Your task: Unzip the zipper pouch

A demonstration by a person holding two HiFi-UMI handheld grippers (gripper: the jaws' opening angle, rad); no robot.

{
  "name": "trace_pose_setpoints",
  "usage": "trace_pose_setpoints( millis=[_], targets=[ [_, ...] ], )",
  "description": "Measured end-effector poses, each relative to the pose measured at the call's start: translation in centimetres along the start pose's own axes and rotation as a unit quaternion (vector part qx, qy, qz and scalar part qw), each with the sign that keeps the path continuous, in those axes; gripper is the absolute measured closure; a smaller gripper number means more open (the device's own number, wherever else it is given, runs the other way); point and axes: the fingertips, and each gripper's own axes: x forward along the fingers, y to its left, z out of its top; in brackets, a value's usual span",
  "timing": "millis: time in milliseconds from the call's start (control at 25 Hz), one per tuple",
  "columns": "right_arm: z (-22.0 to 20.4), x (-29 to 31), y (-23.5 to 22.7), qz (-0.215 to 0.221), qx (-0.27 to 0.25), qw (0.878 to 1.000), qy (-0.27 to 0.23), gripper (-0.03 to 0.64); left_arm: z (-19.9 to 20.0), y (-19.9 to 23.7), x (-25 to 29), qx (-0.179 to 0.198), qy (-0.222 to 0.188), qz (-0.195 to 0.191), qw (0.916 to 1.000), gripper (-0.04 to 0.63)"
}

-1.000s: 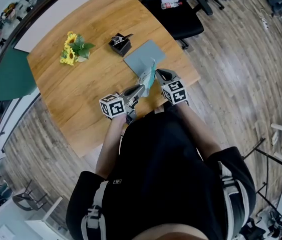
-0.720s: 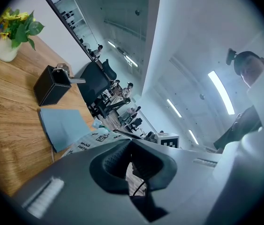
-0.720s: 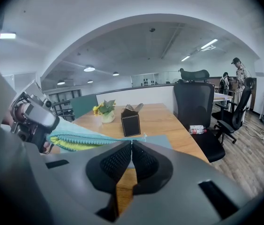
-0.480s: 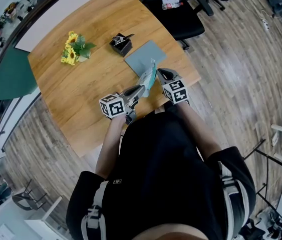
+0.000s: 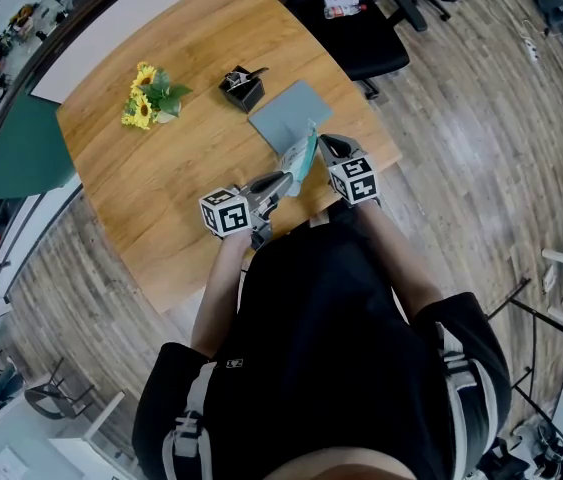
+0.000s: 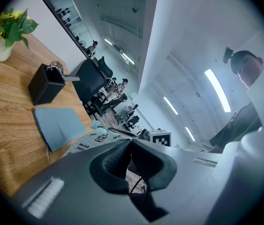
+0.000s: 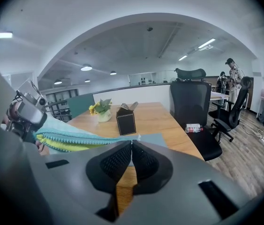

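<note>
Pouch (image 5: 299,158) stretched between the two tools, just above the counter (image 5: 191,98). Left tool (image 5: 279,180) is pressed together on one end. Right tool (image 5: 323,146) pinches the opposite end at its tips.

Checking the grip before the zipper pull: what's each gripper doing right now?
Left gripper: closed, pinching one end of the pouch.
Right gripper: closed on the pouch's other end.
</note>
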Motion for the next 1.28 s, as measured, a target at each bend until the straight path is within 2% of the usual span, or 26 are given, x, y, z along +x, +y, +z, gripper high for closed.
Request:
trace_pose_setpoints(
  millis=[720,1280],
  targets=[
    [0.0,0.0,-1.5,-0.005,-0.003,1.0,0.006,0.607,0.1,-1.0,0.4,-0.007,0.005,-0.015,0.9999,0.589],
    [0.0,0.5,-3.4,0.008,-0.006,1.0,0.013,0.606,0.4,-1.0,1.3,-0.017,-0.008,-0.002,0.9998,0.589]
  ],
)
